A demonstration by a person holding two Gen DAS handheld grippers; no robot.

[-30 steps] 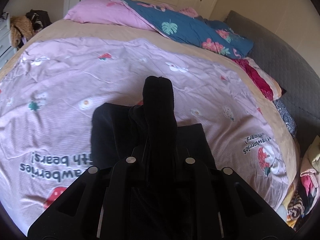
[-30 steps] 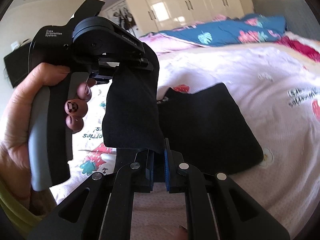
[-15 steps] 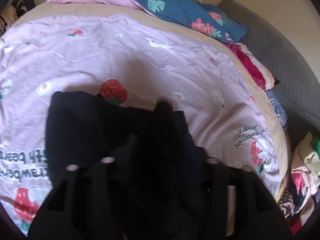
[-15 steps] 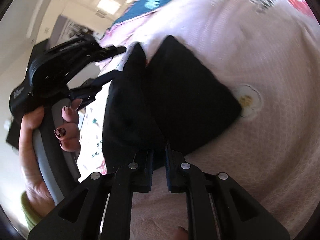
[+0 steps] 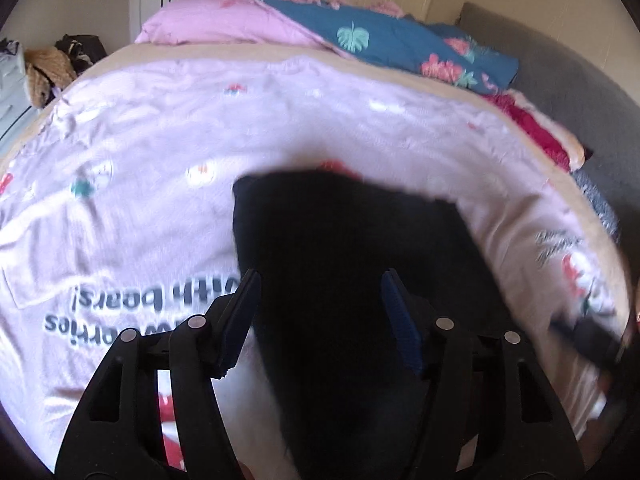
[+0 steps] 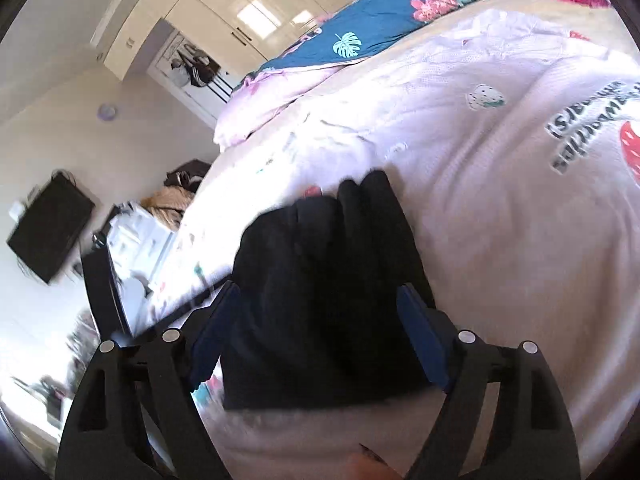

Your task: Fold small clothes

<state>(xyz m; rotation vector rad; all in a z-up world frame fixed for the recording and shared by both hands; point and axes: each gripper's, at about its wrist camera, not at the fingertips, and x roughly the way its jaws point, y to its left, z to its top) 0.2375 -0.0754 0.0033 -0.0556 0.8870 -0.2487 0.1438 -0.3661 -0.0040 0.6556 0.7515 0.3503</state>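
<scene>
Item, black garment [image 5: 352, 264]: a second ago pinched and lifted by both your claws, it now lies released and doubled on the pink bedspread [image 5: 140, 152], left claw [image 5: 318, 292] and right claw [image 6: 318, 304] both spread wide, so this fold looks laid.

Left wrist view: low, close over the bed [image 5: 160, 160], facing the pillows. Right wrist view: tilted, equally close. Both share the black garment [image 5: 344, 264].

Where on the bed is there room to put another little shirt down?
Bare pink sheet lies left of the black garment, and beyond it up to the pillows. Along the right edge it's crowded with the red bedding.
</scene>
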